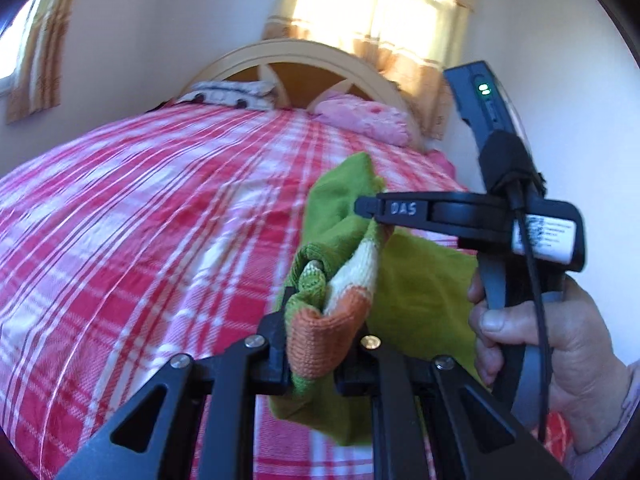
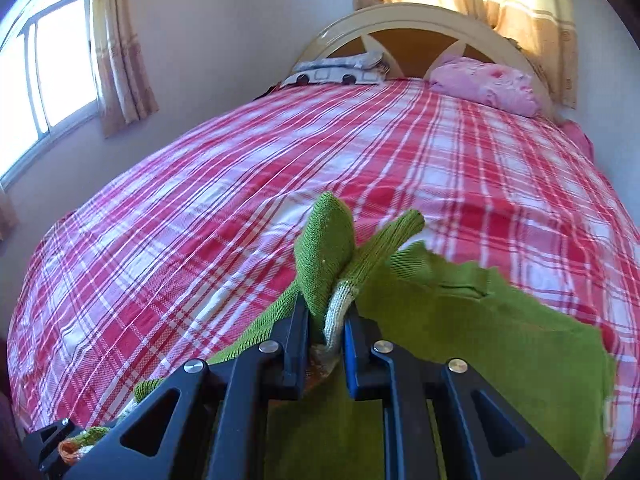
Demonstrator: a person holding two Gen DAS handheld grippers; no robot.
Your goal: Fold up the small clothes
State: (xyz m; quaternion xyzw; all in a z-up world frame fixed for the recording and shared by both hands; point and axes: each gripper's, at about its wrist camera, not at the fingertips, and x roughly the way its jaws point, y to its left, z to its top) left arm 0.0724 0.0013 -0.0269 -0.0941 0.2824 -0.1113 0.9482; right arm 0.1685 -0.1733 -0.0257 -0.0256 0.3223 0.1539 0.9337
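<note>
pinched between the black jaws of the left gripper is a bunched edge of a small green knitted garment, its orange and cream trim squeezed into a thick roll; the jaws stand nearly closed, pressing on that roll. the right gripper has hold of another part of the same knit, its jaws nearly closed on a gathered fold where a cream band shows, with two green lobes of fabric poking up past the tips. the garment hangs between the two tools, lifted above the red and white plaid bedspread, its body drooping down and to the right in both views.

it looks light, soft and stretchy, with no stiffness at all: it sags wherever it is not held, and the loose knit will likely stretch under a hard pull. the ribbed trim is the firmest place to grip; for a tidy fold i would judge that corners or the hem serve better than bunched middles.

a person's hand squeezes the handle of the right tool in the left view. beyond, a pink pillow and a patterned pillow lie against the arched headboard, with curtained windows behind.
</note>
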